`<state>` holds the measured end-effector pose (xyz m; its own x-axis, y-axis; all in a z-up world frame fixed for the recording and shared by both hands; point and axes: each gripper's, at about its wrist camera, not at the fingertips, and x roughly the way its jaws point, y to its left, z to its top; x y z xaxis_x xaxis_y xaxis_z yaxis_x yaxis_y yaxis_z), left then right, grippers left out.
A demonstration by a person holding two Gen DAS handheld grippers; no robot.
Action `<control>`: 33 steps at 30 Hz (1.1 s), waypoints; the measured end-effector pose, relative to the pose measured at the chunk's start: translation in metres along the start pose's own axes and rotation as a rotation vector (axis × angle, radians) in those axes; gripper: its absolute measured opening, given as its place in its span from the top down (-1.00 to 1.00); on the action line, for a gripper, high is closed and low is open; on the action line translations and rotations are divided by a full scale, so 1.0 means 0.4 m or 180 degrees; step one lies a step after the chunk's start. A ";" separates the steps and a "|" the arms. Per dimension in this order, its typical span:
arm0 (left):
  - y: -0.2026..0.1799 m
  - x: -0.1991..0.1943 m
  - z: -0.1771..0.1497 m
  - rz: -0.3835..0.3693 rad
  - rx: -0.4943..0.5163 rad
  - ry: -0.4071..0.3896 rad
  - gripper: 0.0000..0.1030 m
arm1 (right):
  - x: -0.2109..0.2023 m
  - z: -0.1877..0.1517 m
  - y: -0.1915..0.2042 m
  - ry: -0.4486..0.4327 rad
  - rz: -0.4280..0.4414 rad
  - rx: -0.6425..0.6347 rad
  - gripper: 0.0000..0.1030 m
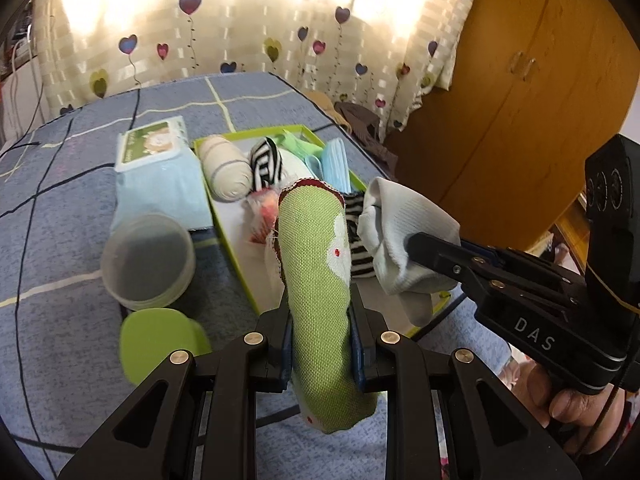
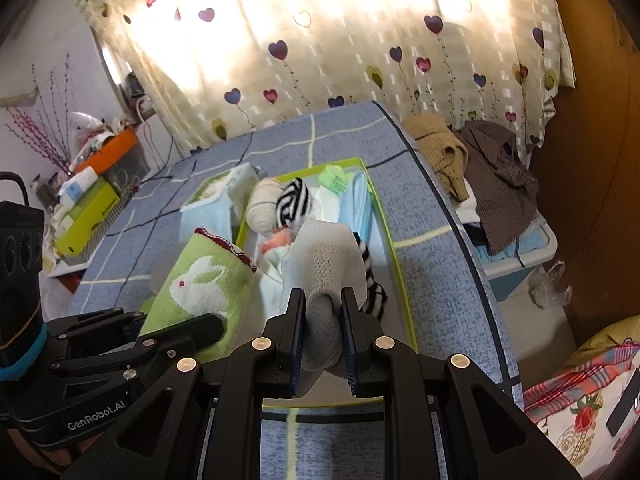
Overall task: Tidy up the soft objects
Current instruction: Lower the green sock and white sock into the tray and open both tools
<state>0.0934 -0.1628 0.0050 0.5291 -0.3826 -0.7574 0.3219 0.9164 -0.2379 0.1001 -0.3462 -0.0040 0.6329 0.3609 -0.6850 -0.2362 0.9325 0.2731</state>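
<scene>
My left gripper [image 1: 320, 300] is shut on a green sock with a white rabbit [image 1: 316, 264], held above the near end of a green-rimmed box [image 1: 224, 236]. My right gripper [image 2: 322, 300] is shut on a pale grey sock [image 2: 326, 260], just right of the green sock [image 2: 200, 284]. Both socks hang over the box [image 2: 400, 264]. Inside lie a beige rolled sock [image 1: 224, 168], a black-and-white striped sock [image 1: 266, 162], blue face masks [image 1: 336, 164] and a pinkish item [image 1: 264, 208]. Another striped sock [image 2: 374, 284] peeks out behind the grey one.
On the blue checked bedcover [image 1: 60, 200] left of the box sit a tissue pack [image 1: 154, 148], a light blue cloth [image 1: 160, 196], a clear round container [image 1: 148, 256] and a green lid [image 1: 160, 344]. Clothes on a bin [image 2: 492, 184] stand beyond the bed's right edge.
</scene>
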 end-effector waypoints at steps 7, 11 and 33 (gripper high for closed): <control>-0.014 0.043 -0.002 -0.0023 0.0043 0.0131 0.55 | 0.037 -0.010 -0.026 0.0107 0.0003 0.0035 0.68; -0.019 0.055 -0.003 -0.0040 0.0074 0.0151 0.55 | 0.059 -0.017 -0.033 0.0168 0.0011 0.0039 0.68; -0.024 0.069 0.013 -0.0099 0.0140 0.0190 0.51 | 0.050 -0.016 -0.034 0.0195 -0.0037 -0.0008 0.30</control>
<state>0.1092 -0.1828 -0.0106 0.4710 -0.4019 -0.7853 0.3725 0.8975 -0.2360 0.1111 -0.3516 -0.0256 0.5893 0.3501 -0.7281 -0.2311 0.9366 0.2633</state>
